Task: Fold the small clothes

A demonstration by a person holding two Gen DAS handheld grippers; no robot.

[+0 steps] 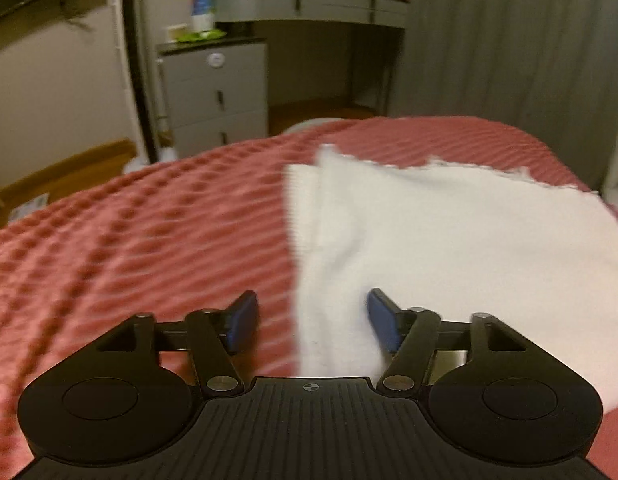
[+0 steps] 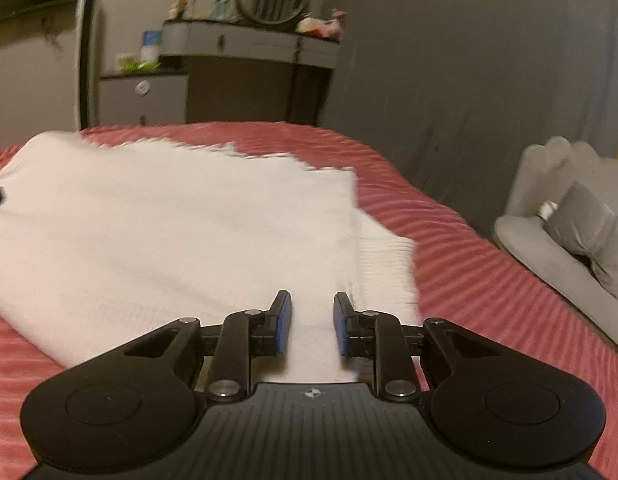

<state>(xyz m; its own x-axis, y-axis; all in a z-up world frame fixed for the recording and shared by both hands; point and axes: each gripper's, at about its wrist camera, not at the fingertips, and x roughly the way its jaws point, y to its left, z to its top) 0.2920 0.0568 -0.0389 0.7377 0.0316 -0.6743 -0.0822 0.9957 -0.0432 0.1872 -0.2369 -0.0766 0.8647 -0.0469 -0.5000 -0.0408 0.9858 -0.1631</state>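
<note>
White knit garment (image 1: 449, 232), seemingly a small sweater, lies flat on the red ribbed bedspread (image 1: 129, 240), filling the right half of the left wrist view and the left and centre of the right wrist view. It looks partly folded: a ribbed-edged layer, probably a sleeve or hem, peeks out under the upper layer at each side, and a jagged edge runs along the far side. At least one further fold seems left, judging by its broad spread.

Left gripper (image 1: 309, 320) hovers at the garment's left edge, jaws wide apart, nothing pinched; one blue pad is over the bedspread, the other over cloth. Right gripper (image 2: 312, 322) sits over the near right corner of the garment, jaws narrowly parted with cloth showing in the gap, not clamped. A grey dressing table (image 2: 249, 44) stands behind.
</note>
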